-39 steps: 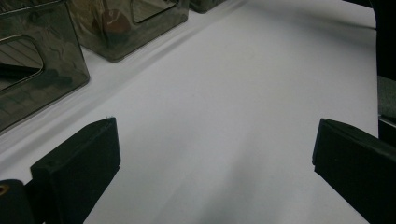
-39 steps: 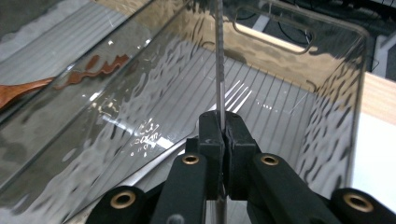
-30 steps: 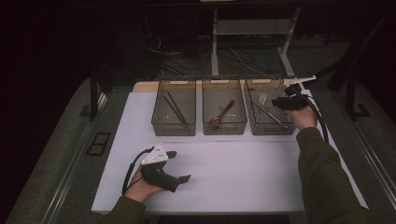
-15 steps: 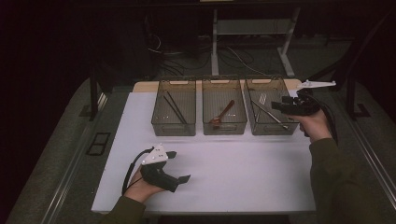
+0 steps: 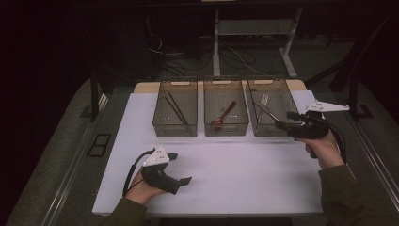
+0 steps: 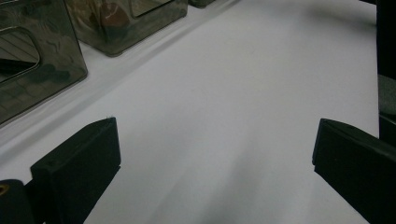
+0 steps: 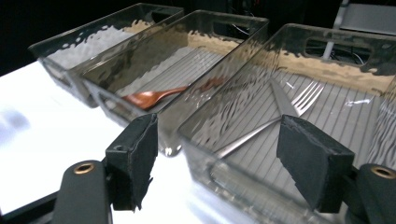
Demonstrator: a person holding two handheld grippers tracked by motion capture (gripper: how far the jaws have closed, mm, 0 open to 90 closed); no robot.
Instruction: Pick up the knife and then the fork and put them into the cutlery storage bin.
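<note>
At the right end of the white table (image 5: 226,174), I hold my right gripper (image 5: 282,120) just above the near corner of the right-hand bin (image 5: 272,127), pointing toward the middle of the row. Its jaws have just been opening and now stand wide, with nothing between the pads. In the right gripper view the jaws frame that bin's near wall, and behind it a metal fork (image 7: 280,116) lies flat on the ribbed floor, tines toward the far end, with a knife (image 7: 280,99) lying across it. The middle bin (image 5: 226,123) holds a reddish wooden spoon (image 5: 225,114), bowl toward me. The left-hand bin (image 5: 175,125) holds a pair of dark chopsticks (image 5: 174,109) lying lengthwise. The three clear bins stand side by side along the far edge of the table.

My left gripper (image 5: 181,168) rests low on the table near the front left, well apart from the bins. Its jaws are spread wide over bare white surface, holding nothing.
</note>
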